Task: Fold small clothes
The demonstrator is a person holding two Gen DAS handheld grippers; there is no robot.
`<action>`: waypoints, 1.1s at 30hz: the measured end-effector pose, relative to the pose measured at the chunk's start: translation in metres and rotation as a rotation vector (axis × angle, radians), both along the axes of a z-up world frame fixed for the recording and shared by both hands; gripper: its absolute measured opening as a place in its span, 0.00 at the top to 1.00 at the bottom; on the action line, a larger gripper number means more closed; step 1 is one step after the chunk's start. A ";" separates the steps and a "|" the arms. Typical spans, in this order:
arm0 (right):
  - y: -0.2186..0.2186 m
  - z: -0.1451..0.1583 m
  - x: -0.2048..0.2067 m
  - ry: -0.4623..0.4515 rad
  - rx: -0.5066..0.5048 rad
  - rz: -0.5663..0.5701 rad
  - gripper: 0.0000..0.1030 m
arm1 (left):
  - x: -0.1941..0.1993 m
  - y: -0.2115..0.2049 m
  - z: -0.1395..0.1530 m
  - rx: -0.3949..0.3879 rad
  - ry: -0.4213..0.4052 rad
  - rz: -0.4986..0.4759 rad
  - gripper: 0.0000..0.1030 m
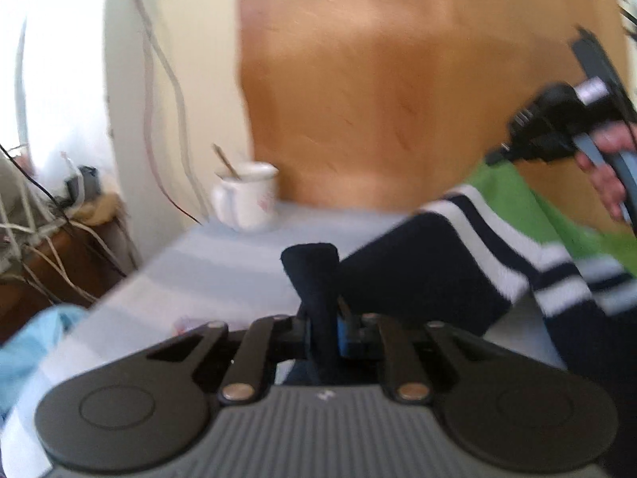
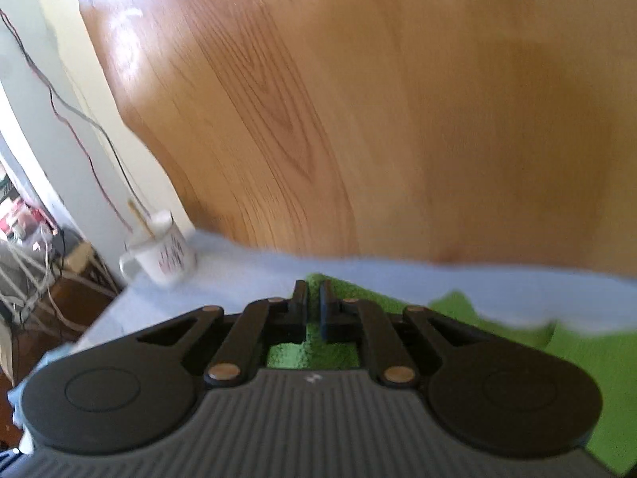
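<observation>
A dark navy garment (image 1: 418,279) with white stripes lies on a pale blue sheet (image 1: 223,263). My left gripper (image 1: 324,330) is shut on a fold of it, and a tongue of navy cloth sticks up past the pads. A green cloth (image 1: 513,195) lies beyond the navy garment. My right gripper (image 1: 497,155), held by a hand, hangs at the upper right. In the right wrist view the right gripper (image 2: 314,298) has its jaws almost together, and the green cloth (image 2: 589,378) rises to a peak at its tips, pinched there.
A white mug (image 1: 247,199) with a stick in it stands at the sheet's far left corner (image 2: 163,255). A wooden panel (image 1: 398,79) rises behind. Tangled cables (image 1: 40,231) hang past the left edge. A light blue cloth (image 1: 32,342) lies at the near left.
</observation>
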State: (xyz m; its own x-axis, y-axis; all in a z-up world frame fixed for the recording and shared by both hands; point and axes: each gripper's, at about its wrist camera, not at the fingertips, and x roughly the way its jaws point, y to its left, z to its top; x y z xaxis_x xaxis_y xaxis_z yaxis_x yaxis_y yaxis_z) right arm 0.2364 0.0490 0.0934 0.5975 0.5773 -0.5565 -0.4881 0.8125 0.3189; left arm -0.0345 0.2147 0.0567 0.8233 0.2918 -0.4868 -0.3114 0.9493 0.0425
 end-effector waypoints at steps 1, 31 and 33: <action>0.007 0.000 0.008 -0.007 0.003 -0.007 0.92 | 0.011 0.008 0.004 -0.012 -0.002 0.016 0.91; -0.349 -0.032 -0.245 -0.026 0.059 -0.187 0.42 | -0.075 -0.082 -0.040 -0.645 0.383 -0.487 0.12; -0.357 -0.050 -0.267 0.003 0.083 -0.219 0.35 | -0.078 -0.086 -0.043 -0.661 0.391 -0.501 0.29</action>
State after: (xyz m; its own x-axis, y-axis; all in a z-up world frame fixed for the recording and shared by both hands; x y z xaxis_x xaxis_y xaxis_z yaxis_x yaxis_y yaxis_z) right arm -0.0304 -0.3075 0.0429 0.7120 0.4782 -0.5142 -0.3023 0.8697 0.3902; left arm -0.1126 0.1287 0.0140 0.5200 -0.4920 -0.6983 0.0658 0.8381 -0.5415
